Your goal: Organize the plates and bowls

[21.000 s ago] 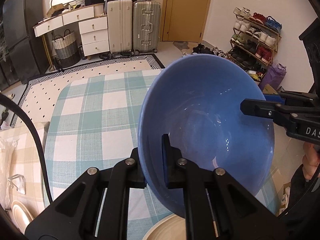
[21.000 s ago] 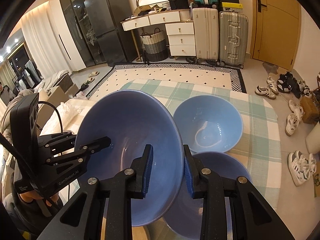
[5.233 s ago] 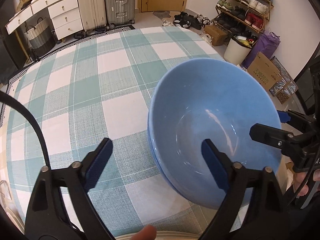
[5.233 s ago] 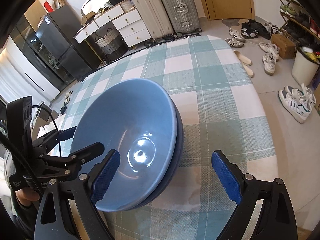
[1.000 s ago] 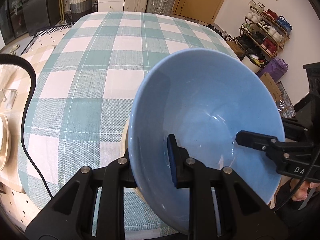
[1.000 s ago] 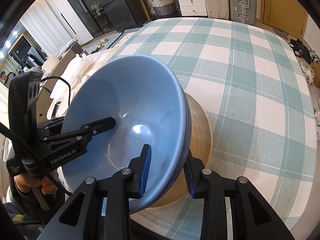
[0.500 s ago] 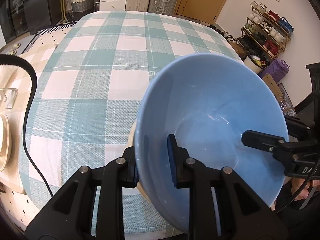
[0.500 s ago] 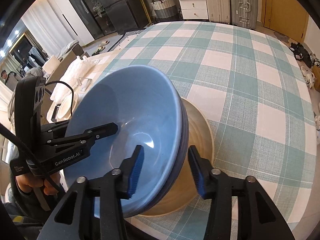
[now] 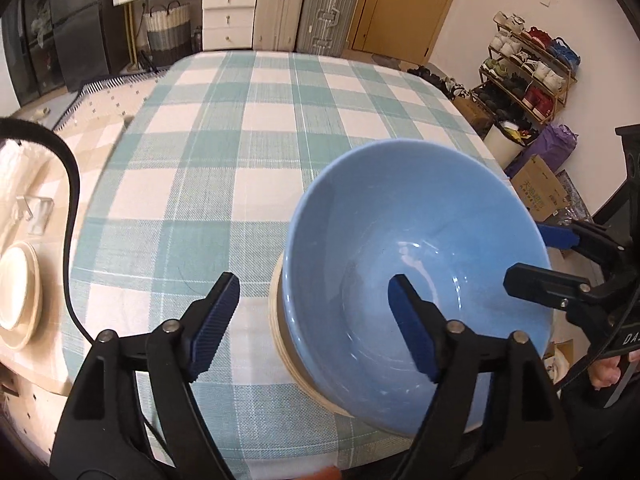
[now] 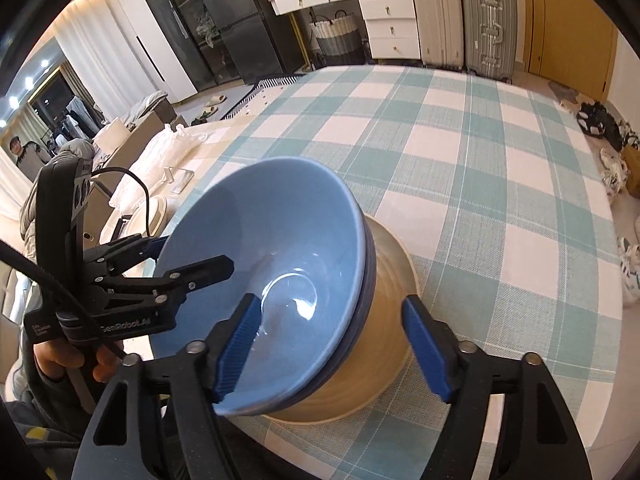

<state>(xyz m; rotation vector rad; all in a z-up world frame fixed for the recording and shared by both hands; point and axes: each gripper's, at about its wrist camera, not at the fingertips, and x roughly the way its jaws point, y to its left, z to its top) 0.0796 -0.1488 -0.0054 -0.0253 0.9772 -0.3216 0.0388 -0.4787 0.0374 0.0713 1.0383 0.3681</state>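
Note:
A stack of blue bowls (image 9: 416,232) (image 10: 272,232) rests nested in a larger cream bowl (image 10: 384,320) (image 9: 280,320) near the front edge of the checked table (image 9: 256,128). My left gripper (image 9: 316,320) is open, its jaws straddling the stack's near rim without gripping it. My right gripper (image 10: 332,344) is open too, jaws either side of the rim of the stack. Each gripper shows in the other's view, the right one (image 9: 560,264) and the left one (image 10: 192,256), both open at the stack's sides.
Cream plates (image 9: 16,300) lie on a beige-checked surface left of the table, also in the right wrist view (image 10: 148,212). Suitcases (image 9: 304,16), drawers and a shoe rack (image 9: 528,64) stand beyond. The table edge is right below the stack.
Both grippers have opened and let go of the blue bowls, which now sit lowered in the cream bowl. Both grippers have drawn back slightly.

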